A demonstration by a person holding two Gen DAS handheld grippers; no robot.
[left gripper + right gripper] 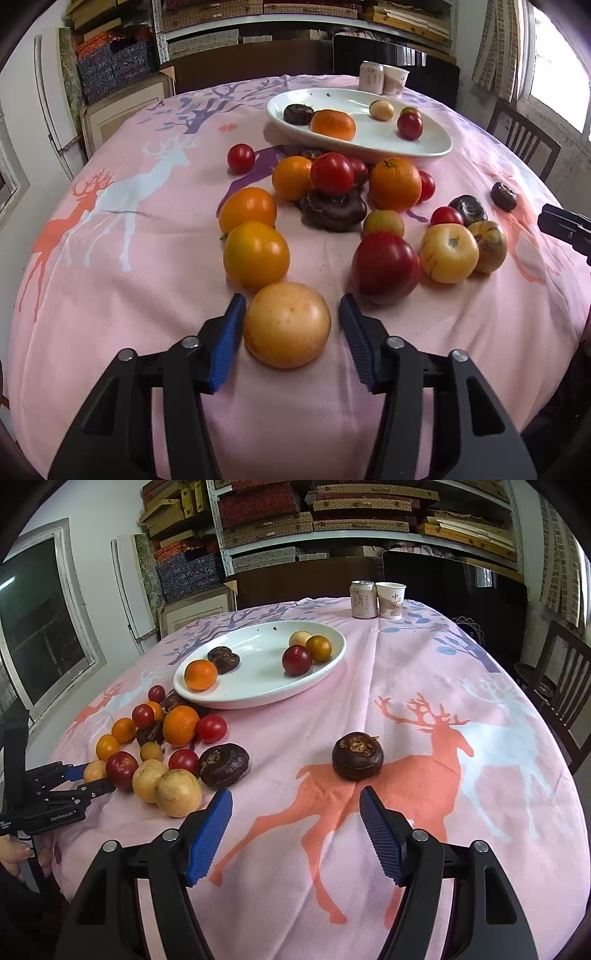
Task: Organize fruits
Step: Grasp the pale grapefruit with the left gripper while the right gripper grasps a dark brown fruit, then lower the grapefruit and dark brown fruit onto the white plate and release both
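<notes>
Straddling a round pale-yellow fruit (287,325) on the pink deer-print tablecloth (110,295), the left gripper (291,302) is holding its blue ribbed pads apart — the left pad looks to be touching the skin, the right one is standing clear of it. The right gripper (296,798) is hovering with its jaws wide apart and nothing between them, a dark brown water chestnut (357,756) lying just beyond its tips on the orange deer print. Farther back, loose fruits are crowding together: a dark red plum (385,266), yellow-orange tomatoes (256,255), oranges (395,183) and small red cherry tomatoes (241,158). Beyond them a white oval plate (258,694) is carrying a few fruits — an orange, dark chestnuts, a red plum. A drink can (364,599) and a paper cup (390,600) are standing side by side at the far edge.
</notes>
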